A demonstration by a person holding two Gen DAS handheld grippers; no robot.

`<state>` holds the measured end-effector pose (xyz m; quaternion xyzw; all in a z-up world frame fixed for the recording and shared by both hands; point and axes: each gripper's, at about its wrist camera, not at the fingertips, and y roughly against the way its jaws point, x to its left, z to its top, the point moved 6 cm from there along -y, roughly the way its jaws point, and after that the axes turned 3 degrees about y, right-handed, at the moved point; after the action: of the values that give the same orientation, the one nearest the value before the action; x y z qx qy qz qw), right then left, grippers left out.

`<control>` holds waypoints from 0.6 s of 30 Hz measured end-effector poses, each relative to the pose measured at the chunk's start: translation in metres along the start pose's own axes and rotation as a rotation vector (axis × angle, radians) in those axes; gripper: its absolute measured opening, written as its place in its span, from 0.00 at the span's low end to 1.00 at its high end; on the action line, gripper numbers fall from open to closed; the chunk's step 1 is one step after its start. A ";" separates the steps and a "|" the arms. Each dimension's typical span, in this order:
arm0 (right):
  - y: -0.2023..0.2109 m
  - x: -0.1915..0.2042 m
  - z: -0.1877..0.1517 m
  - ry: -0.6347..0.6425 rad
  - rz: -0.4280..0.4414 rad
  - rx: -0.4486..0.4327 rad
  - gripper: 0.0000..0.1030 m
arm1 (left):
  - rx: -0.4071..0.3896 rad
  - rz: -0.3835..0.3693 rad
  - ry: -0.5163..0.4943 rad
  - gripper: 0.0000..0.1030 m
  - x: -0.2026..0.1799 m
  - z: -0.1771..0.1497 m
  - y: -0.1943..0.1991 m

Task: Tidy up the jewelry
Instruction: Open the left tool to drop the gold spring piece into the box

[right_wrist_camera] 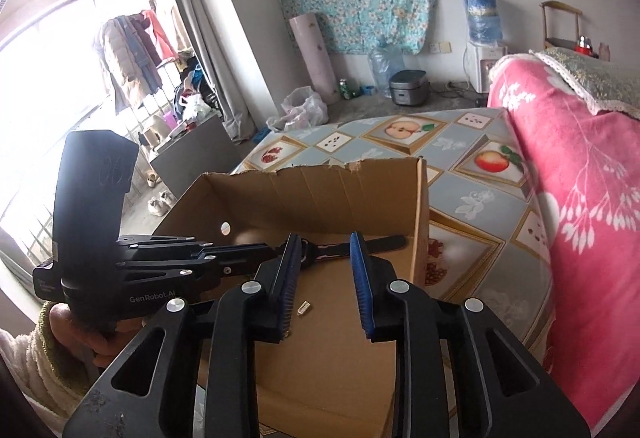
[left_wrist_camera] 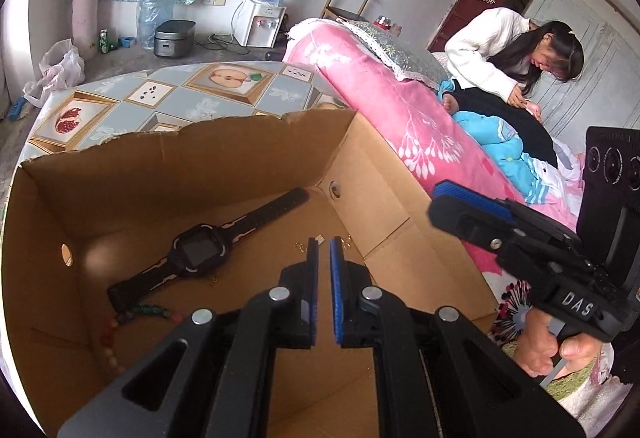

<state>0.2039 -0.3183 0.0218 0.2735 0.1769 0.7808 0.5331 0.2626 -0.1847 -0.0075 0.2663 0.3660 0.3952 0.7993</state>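
As far as the two views allow, the state is recorded thus:
Cardboard box: smartwatch, bead bracelet, gold chain already inside.
Left gripper: clenched, nothing held.
Right gripper: released, empty.
Remaining: none judged visible outside.

Daylit room, window glare perhaps overexposed, fisheye-warped edges

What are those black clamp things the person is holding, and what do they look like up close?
They are two hand-held grippers of black plastic. The left gripper and right gripper each have two flat fingers lined with ribbed blue pads and round silver pivot bolts. White lettering on the bodies reads "GenRobot.AI" and "DAS". The person wears fluffy cream sleeves with green cuffs.
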 end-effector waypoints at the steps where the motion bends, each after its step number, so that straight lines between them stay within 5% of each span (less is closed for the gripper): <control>1: 0.004 -0.002 -0.001 -0.008 -0.005 -0.006 0.26 | -0.002 0.000 0.001 0.05 0.001 0.000 0.001; 10: 0.049 -0.008 -0.013 -0.053 -0.031 -0.075 0.42 | -0.078 -0.011 -0.026 0.09 -0.011 -0.012 0.042; 18: 0.085 -0.001 -0.059 -0.078 -0.065 -0.086 0.47 | -0.162 0.027 -0.097 0.44 -0.010 -0.061 0.097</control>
<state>0.1055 -0.3498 0.0230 0.2746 0.1311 0.7587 0.5760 0.1676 -0.1316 0.0291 0.2246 0.2900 0.4208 0.8297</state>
